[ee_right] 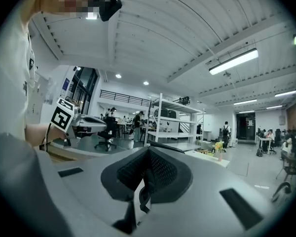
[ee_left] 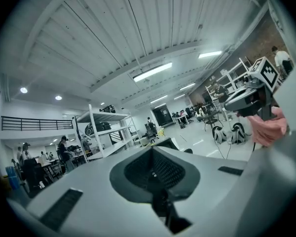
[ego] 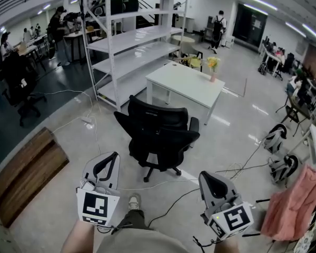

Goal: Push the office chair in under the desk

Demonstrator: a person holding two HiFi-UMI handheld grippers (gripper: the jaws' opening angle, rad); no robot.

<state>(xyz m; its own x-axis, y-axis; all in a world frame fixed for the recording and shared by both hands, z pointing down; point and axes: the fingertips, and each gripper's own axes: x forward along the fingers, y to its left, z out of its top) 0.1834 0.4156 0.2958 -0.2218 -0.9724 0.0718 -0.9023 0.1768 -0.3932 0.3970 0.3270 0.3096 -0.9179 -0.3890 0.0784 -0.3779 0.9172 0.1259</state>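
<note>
Left gripper (ego: pixel 109 162), right gripper (ego: pixel 209 181): low in the foreground, jaws together on both, nothing between them. Office chair (ego: pixel 160 136): black, on the floor beyond, well apart from both grippers, standing before the white worktop (ego: pixel 189 83). Shelving rack (ego: pixel 131 41): white, farther back.

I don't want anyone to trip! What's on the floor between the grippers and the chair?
Head view: only shiny floor with thin cables crossing it lies between the left gripper, the right gripper and the chair.
</note>
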